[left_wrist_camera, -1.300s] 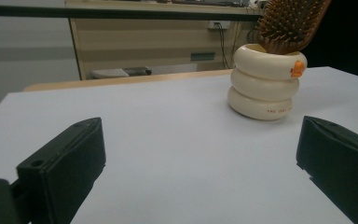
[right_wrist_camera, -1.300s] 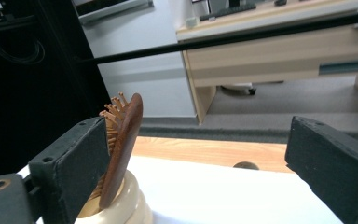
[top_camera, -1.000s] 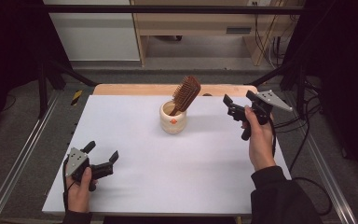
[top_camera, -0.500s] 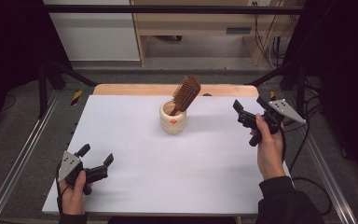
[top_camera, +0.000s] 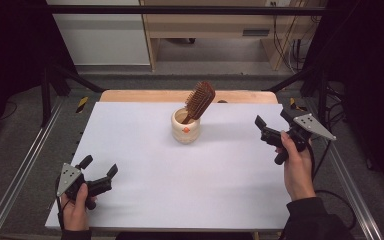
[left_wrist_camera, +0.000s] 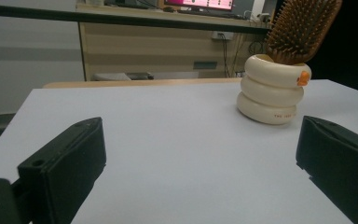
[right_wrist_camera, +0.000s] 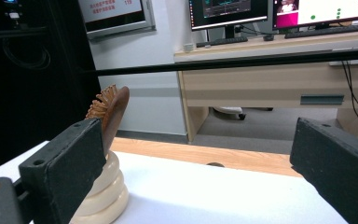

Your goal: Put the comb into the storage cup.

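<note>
Wooden is the hairbrush (top_camera: pixel 200 100), and it is standing handle-down inside the cream ringed cup (top_camera: pixel 185 126), a little beyond the middle of the white table (top_camera: pixel 180 190). Its bristled head is leaning out over the rim, toward my right side. I am judging the brush as light and stiff, so it should lift easily, but the bristles are giving a poor surface for the jaws. The better place to take hold is the neck just above the rim, or the flat wooden back of the head. The cup looks like ceramic, smooth and maybe fragile, and it could tip if the brush is pulled sideways, so I would draw the brush straight along its own lean.

I am holding the right gripper (top_camera: pixel 275 134) above the table edge at the right, well apart from the cup, with the jaws wide apart and nothing between them; they are pointing across toward the cup. I am keeping the left gripper (top_camera: pixel 99 174) low near the front left corner, close over the surface, also wide apart and empty, aimed forward toward the cup.
</note>
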`<state>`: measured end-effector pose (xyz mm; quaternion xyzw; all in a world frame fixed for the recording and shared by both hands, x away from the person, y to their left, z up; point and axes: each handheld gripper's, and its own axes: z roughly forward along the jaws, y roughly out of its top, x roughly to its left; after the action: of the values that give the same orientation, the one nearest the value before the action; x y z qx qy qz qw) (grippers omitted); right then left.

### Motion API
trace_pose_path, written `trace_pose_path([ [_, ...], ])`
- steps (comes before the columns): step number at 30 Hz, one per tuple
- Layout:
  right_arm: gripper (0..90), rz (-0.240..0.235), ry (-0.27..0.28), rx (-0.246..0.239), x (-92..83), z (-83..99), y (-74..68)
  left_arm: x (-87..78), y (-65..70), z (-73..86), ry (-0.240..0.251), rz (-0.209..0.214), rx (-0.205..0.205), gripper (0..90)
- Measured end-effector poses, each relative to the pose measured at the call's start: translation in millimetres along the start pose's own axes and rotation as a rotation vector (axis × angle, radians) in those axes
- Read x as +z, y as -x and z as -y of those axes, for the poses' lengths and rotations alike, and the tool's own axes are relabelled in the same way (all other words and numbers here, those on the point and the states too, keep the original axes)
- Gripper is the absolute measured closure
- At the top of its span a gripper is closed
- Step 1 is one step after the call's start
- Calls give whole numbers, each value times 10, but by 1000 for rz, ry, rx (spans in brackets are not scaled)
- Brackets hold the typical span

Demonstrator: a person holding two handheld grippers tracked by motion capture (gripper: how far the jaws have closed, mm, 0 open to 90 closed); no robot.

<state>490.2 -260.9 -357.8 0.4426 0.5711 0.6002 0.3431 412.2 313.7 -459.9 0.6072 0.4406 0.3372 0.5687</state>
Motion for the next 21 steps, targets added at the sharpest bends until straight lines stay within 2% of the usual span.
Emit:
trace_pose_path([
  [6,36,12,11,-18,-122,43,55,-69,-13,-17,14,6,-1,16],
  [10,37,16,-10,-42,-195,107,124,-81,-16,-17,28,20,-3,15],
  [18,34,23,9,-14,-404,215,268,-96,24,-30,37,62,21,15],
  [21,34,22,3,-31,-481,278,277,-86,37,-31,37,73,27,16],
])
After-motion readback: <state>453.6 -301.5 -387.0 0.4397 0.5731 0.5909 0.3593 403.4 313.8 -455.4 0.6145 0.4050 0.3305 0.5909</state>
